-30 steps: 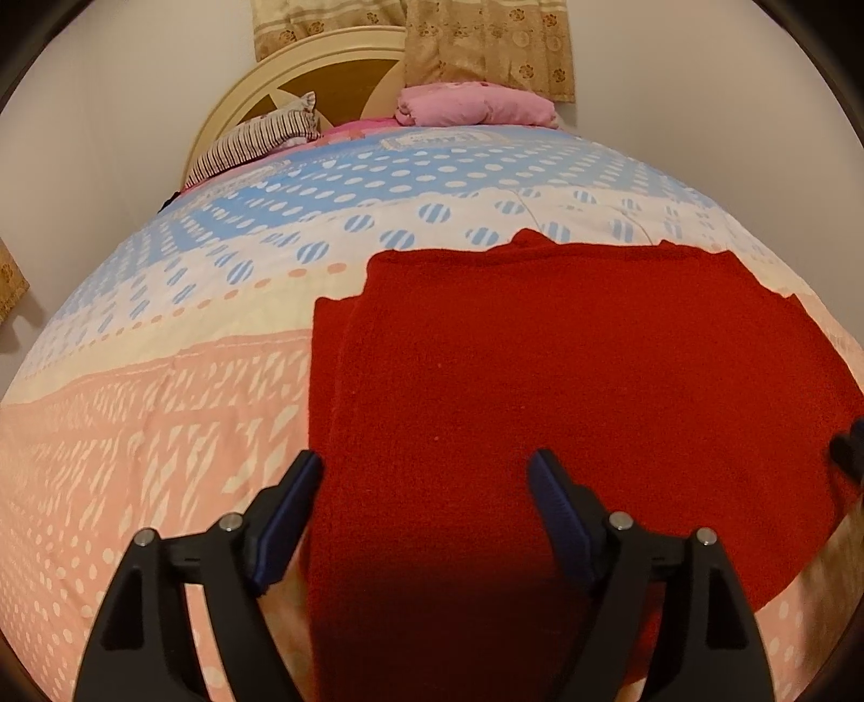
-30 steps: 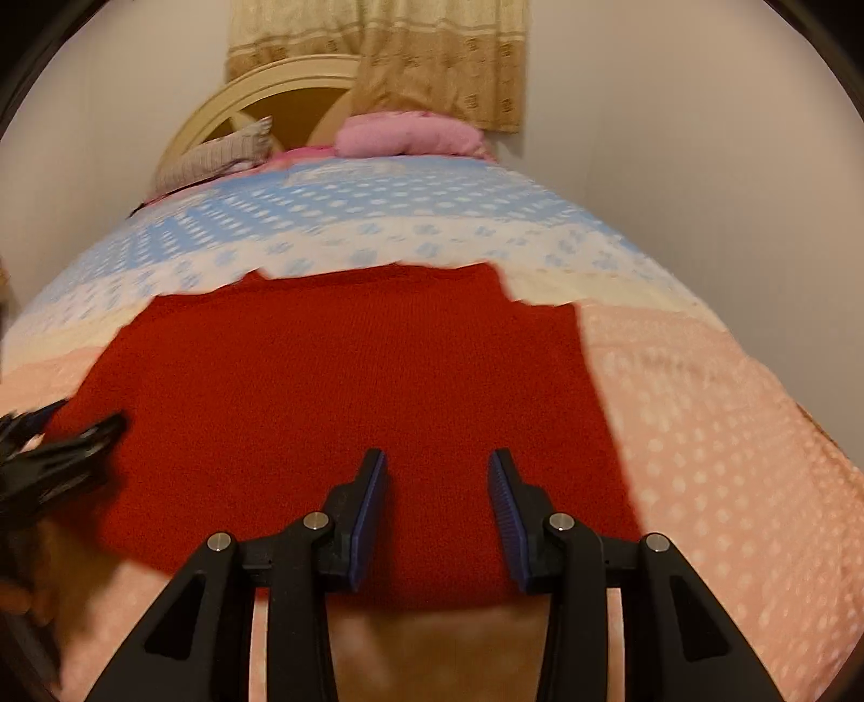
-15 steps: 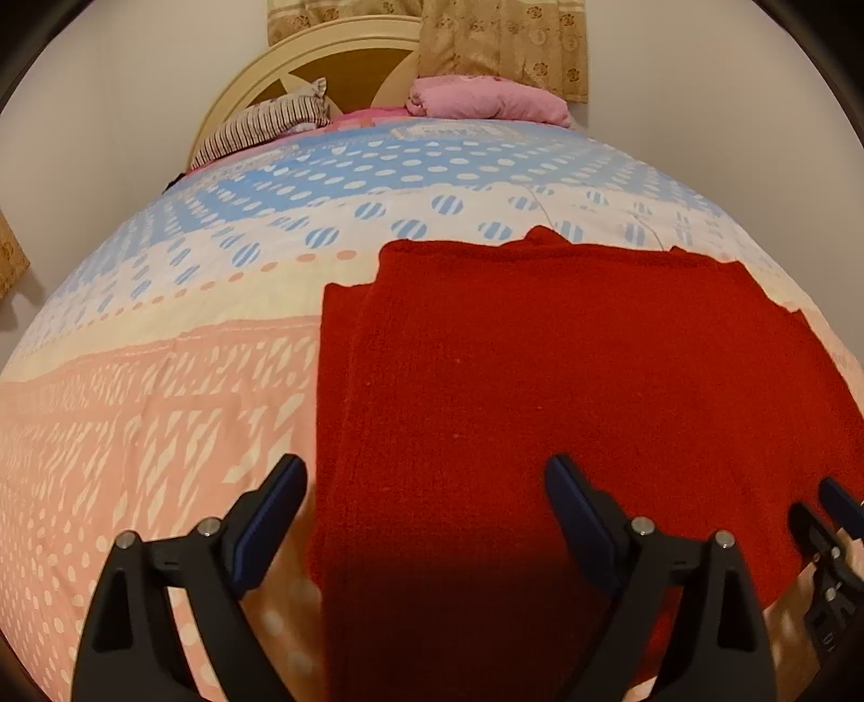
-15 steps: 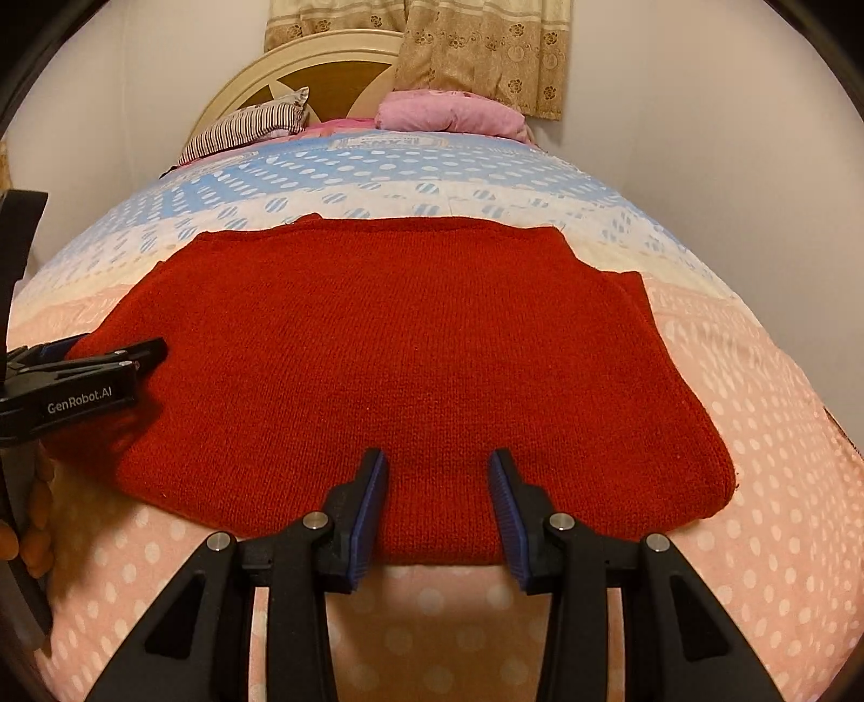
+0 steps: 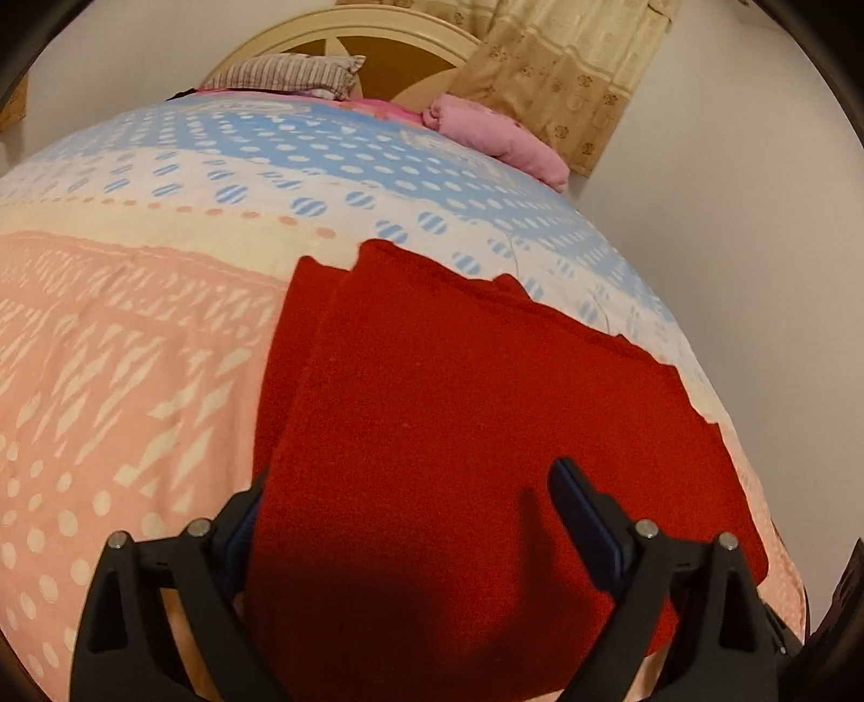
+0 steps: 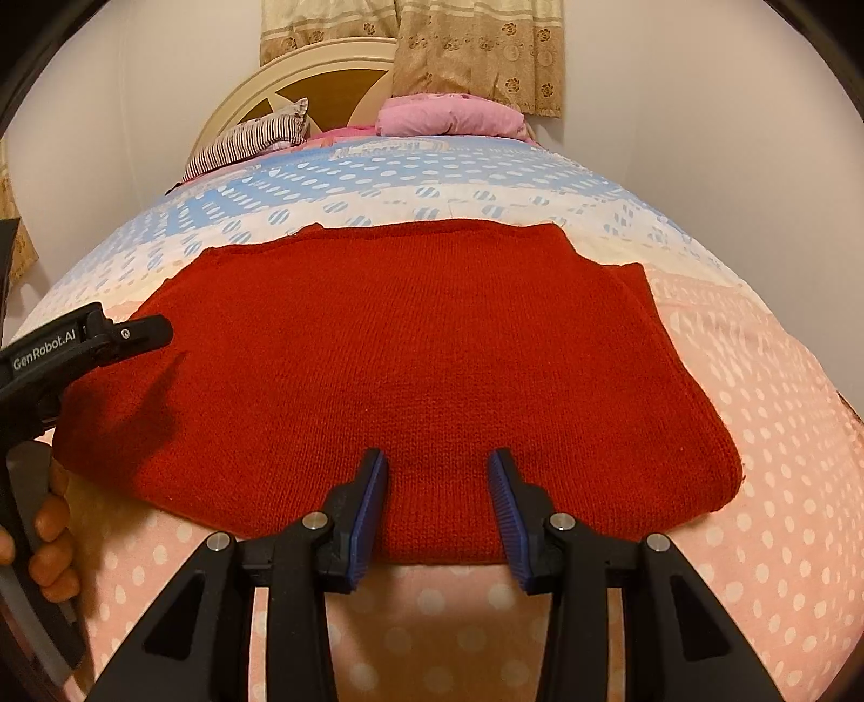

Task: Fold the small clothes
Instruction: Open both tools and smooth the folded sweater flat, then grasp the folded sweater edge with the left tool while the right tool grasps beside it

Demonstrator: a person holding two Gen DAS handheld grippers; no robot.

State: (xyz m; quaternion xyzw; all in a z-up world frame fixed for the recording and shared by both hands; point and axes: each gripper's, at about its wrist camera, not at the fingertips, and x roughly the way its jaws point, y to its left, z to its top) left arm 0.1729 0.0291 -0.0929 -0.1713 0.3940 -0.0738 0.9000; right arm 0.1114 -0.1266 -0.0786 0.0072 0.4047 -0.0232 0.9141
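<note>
Left tool (image 5: 405, 502) is spread wide, its blue-padded fingers straddling the near left corner of the red knit sweater (image 5: 459, 432), with nothing pinched between them. One finger sits right at the sweater's left edge and the other is over the fabric further right. It casts a dark shadow on the knit just ahead of it.

Right tool (image 6: 438, 488) has a narrower gap but it's parted too, gripping nothing. Its two blue pads hover right at the sweater's (image 6: 432, 351) near hem, about mid-width; can't tell if they actually touch the knit.

That sweater lies flat, folded into a rough rectangle on the bed (image 6: 756, 540), which has a pink, cream and blue dotted cover. A narrower layer pokes out along each side edge, so the sleeves look tucked under.

From the right tool's view, the left tool (image 6: 135, 332) shows off to the left over the sweater's corner, with the person's fingers (image 6: 51, 545) wrapped around its handle.

Far ahead of both tools, by the headboard (image 6: 302, 81), sit a striped pillow (image 6: 248, 143) and a pink bundle (image 6: 448, 116), with a patterned curtain (image 6: 475, 48) above.
</note>
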